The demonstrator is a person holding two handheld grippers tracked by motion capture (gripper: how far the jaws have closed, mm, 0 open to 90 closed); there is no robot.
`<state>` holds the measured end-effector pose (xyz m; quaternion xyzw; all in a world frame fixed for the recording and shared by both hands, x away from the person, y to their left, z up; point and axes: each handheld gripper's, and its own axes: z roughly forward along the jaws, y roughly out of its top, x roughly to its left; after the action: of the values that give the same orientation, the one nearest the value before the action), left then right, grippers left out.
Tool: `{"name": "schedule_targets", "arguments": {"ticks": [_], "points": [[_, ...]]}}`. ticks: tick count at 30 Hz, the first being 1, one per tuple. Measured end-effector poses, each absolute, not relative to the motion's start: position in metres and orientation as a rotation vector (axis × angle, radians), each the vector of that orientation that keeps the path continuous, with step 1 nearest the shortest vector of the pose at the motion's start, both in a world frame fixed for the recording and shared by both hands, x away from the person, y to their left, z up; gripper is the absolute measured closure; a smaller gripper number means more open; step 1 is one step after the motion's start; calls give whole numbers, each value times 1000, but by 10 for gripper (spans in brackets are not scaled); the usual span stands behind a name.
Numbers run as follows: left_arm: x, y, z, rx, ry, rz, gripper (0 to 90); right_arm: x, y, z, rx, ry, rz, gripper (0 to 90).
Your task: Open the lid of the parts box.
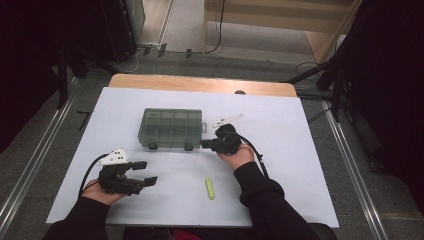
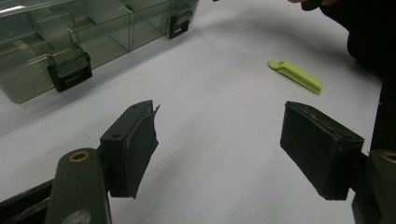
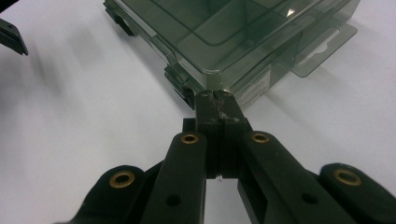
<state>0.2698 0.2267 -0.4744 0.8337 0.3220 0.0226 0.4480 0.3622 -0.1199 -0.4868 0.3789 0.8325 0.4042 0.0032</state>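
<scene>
Sitting near the middle of the white table cover (image 1: 280,190) is one translucent grey-green compartment box (image 1: 171,128), lid down, with two black latches on its near long side. The right gripper (image 1: 205,144) has its jaws pressed fully together with nothing between them, and their tips are at the box's near right corner, by the right-hand latch (image 1: 189,147); whether they actually touch the plastic cannot be told from above.

One yellow-green clip (image 1: 210,188) lies alone on the cover, nearer the person than the box and well apart from it. The left gripper (image 1: 144,172), one of the two in use, is held low at the near left of the table with its jaws spread wide and empty, well apart from the box.

From the right gripper view, the closed tips (image 3: 219,109) meet the box's lower corner edge, a paper label shows on the end wall, and a hang tab (image 3: 322,44) juts from that end. The left gripper view adds the open pads (image 2: 135,144) standing far apart over bare cover, both latches (image 2: 69,70) seen from the side, and the clip (image 2: 296,76) lying flat beyond the right pad, details too small in the high view.
</scene>
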Motion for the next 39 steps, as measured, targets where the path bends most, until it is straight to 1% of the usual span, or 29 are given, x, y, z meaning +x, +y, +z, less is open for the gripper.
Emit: {"name": "schedule_targets", "arguments": {"ticks": [15, 25, 39], "points": [[274, 227, -476, 2062, 797, 44, 266, 368, -116, -477, 1183, 2598, 1303, 900], [286, 231, -479, 2064, 813, 27, 266, 375, -116, -467, 1188, 2603, 1326, 900], [296, 236, -466, 2061, 825, 61, 266, 380, -115, -460, 1178, 2590, 1347, 900]]}}
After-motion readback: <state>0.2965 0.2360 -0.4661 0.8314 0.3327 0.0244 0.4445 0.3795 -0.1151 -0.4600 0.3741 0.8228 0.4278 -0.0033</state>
